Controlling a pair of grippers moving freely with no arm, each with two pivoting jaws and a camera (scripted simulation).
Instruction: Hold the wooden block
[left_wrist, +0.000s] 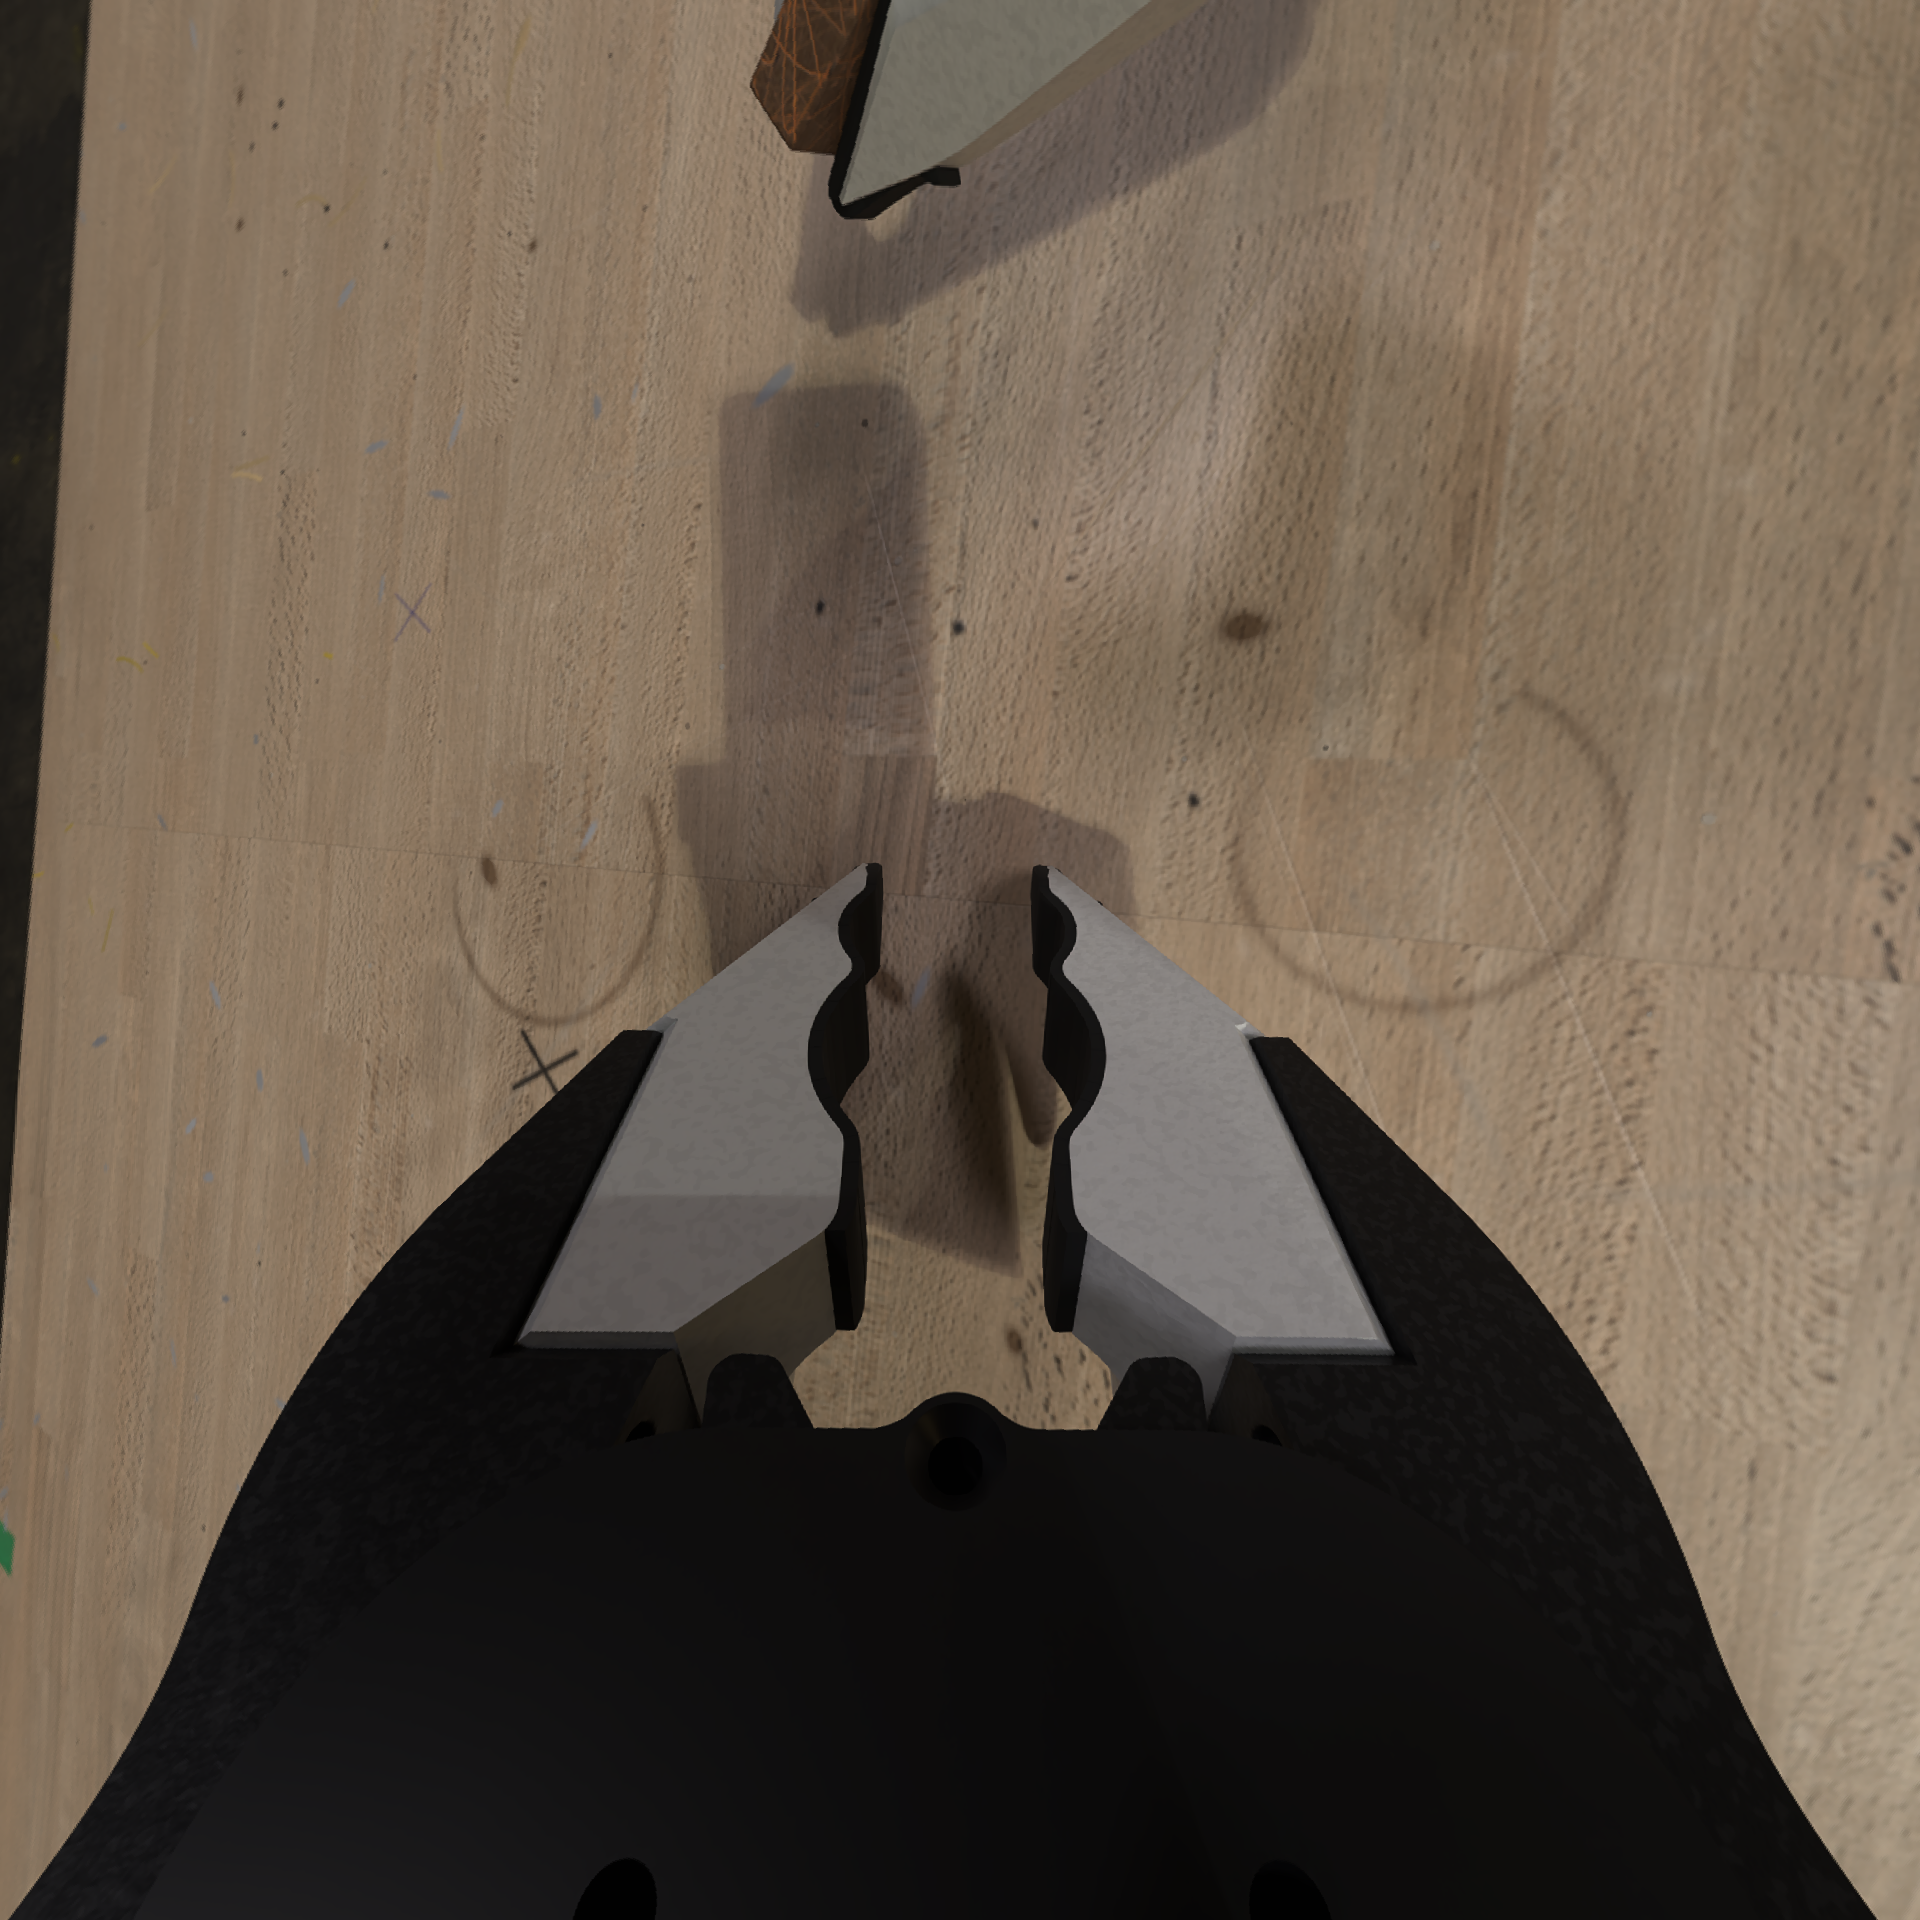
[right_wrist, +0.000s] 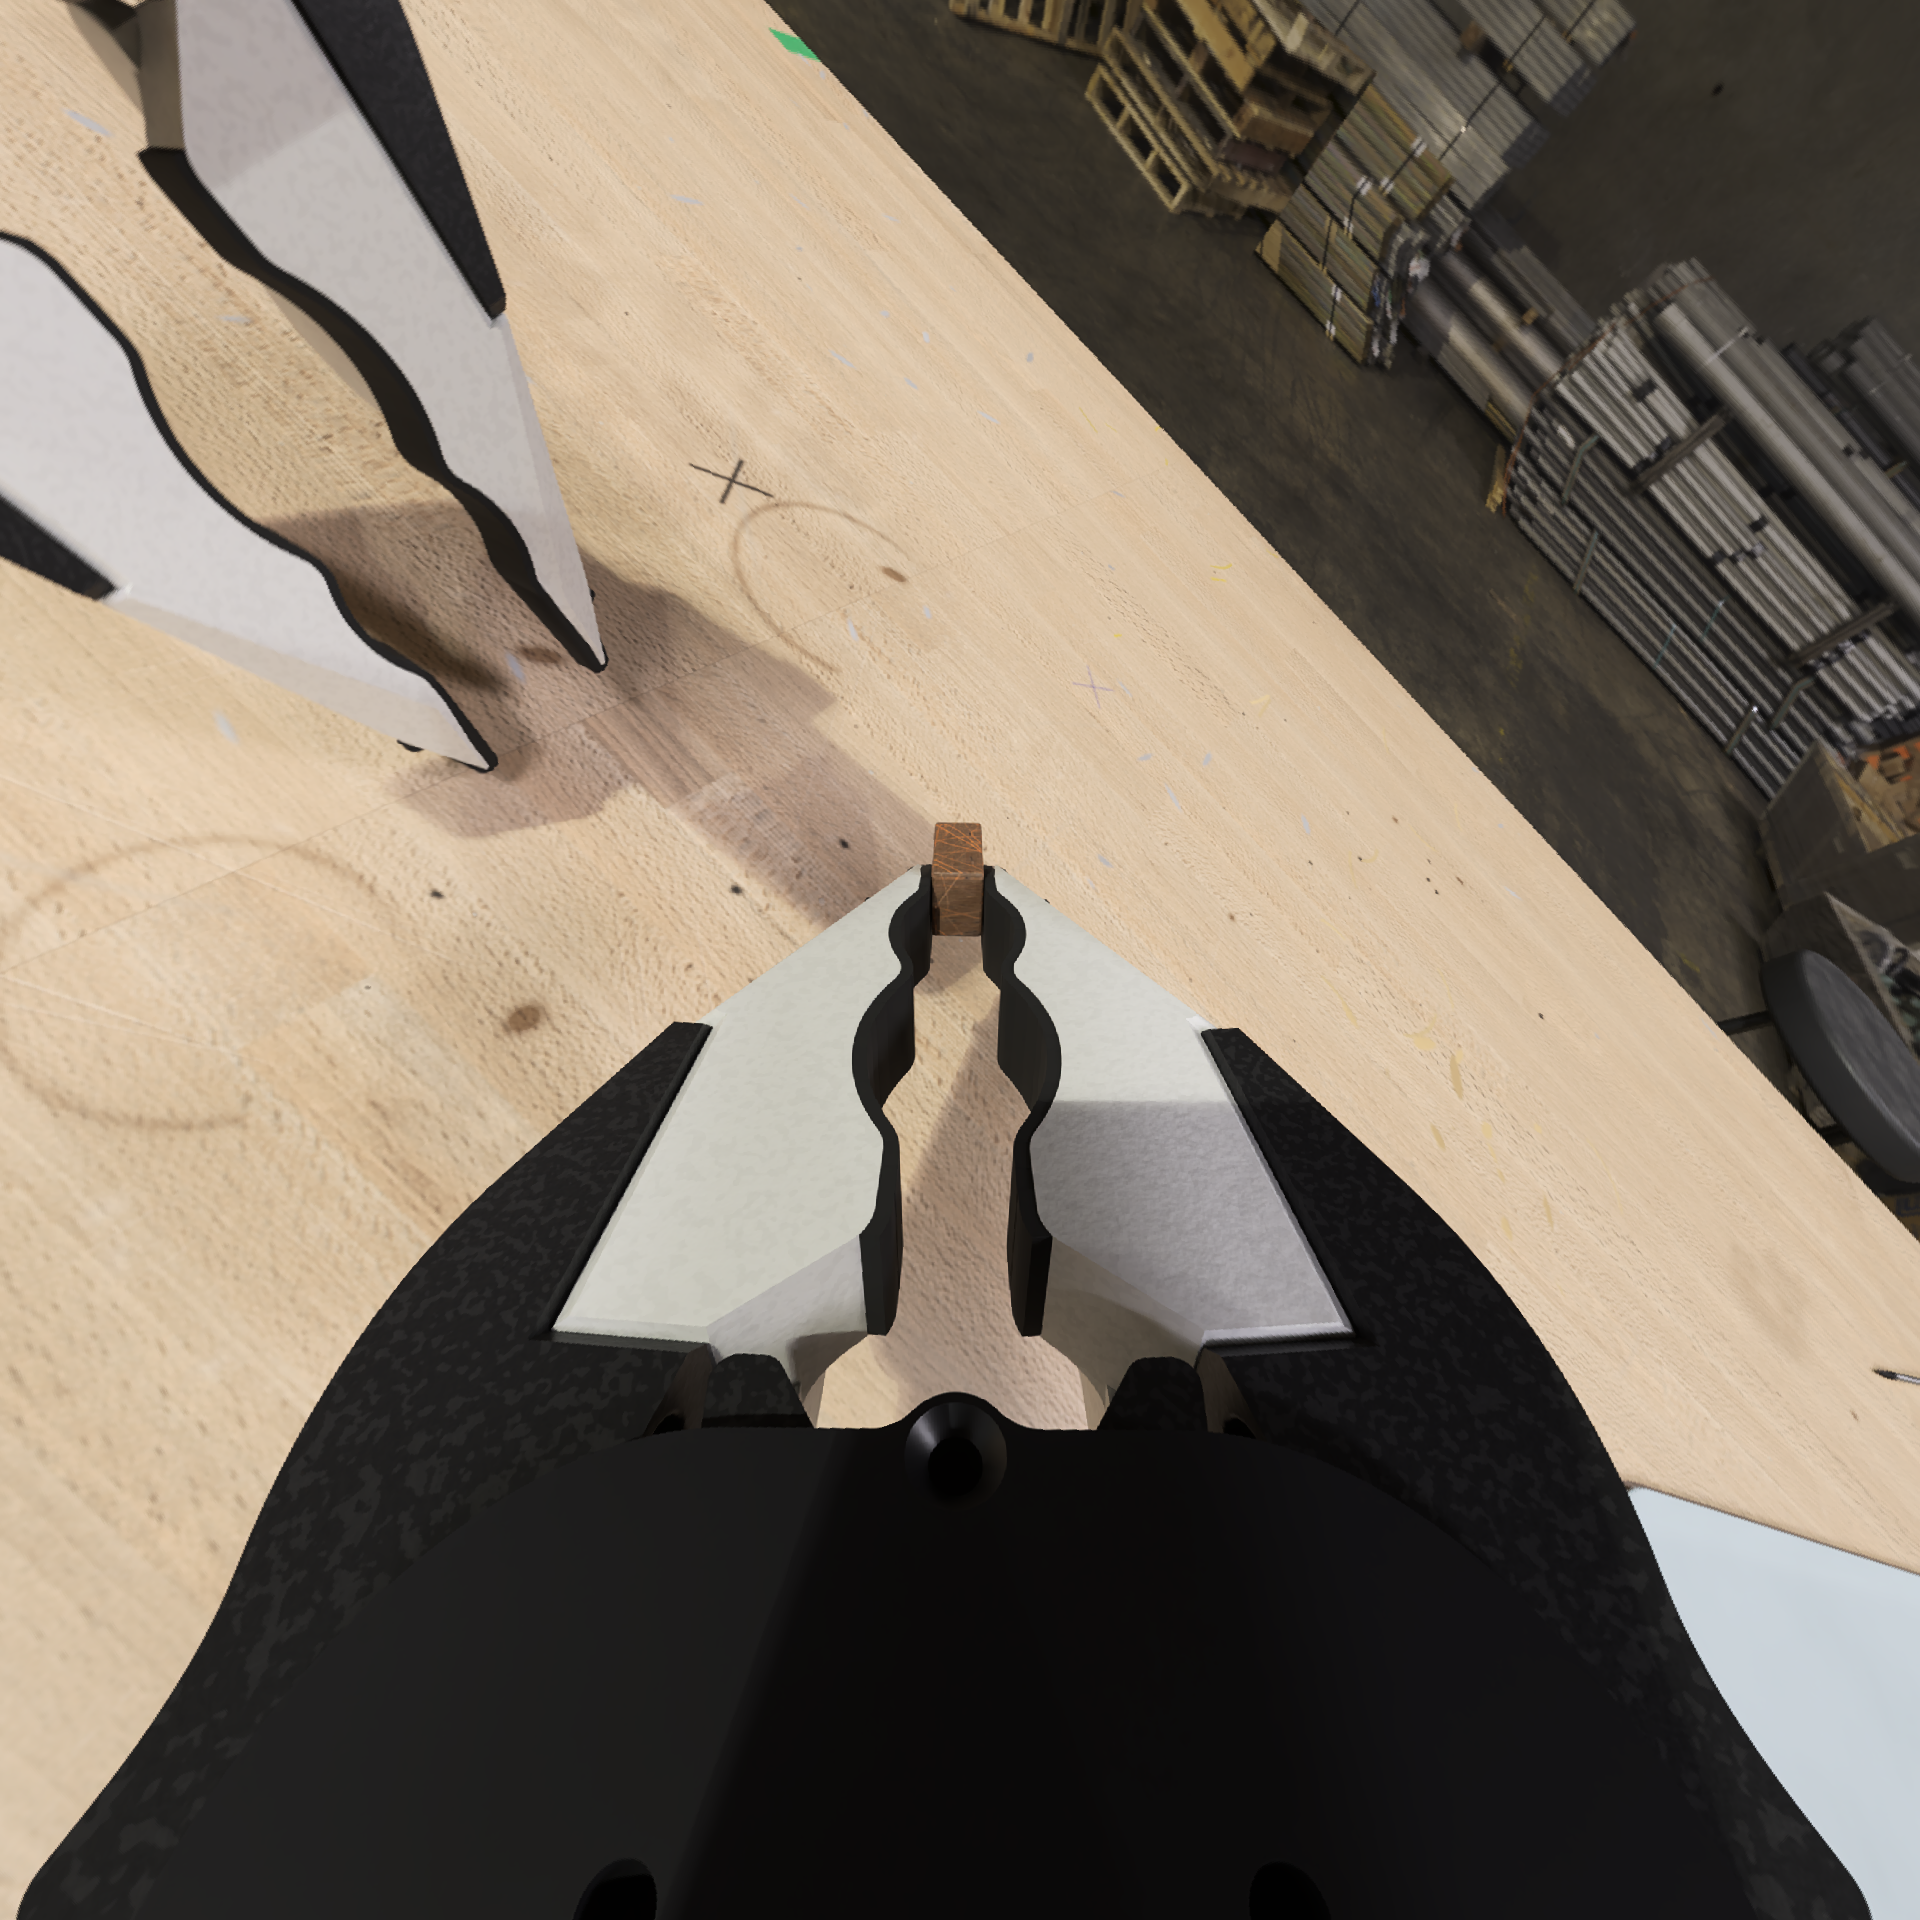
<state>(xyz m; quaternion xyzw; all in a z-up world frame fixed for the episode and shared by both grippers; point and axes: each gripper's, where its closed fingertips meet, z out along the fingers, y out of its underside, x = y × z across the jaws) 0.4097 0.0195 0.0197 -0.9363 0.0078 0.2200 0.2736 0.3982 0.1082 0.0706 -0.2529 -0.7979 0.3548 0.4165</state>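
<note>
Block (right_wrist: 957, 878) sits pinched at the tips of the right gripper (right_wrist: 957, 883) above the bench (right_wrist: 1039, 520), left gripper (left_wrist: 956, 883) hangs loose and empty, so next just keep squeezing.

A pale wooden tabletop (right_wrist: 935, 343) fills most of both views, its grain running in long boards, marked with faint ring stains (left_wrist: 1429, 852), small dark spots and pencilled crosses (right_wrist: 732, 480). Soft shadows (left_wrist: 826, 561) fall across it. Beyond the table's far edge in the right wrist view lies a dark concrete floor (right_wrist: 1226, 343). Stacked wooden pallets (right_wrist: 1195, 94) stand there, beside bundles of grey metal pipes and bars (right_wrist: 1704, 499) piled in rows. A round dark stool seat (right_wrist: 1849, 1060) sits near the table's edge, and a white sheet (right_wrist: 1787, 1662) lies at the lower right corner.
</note>
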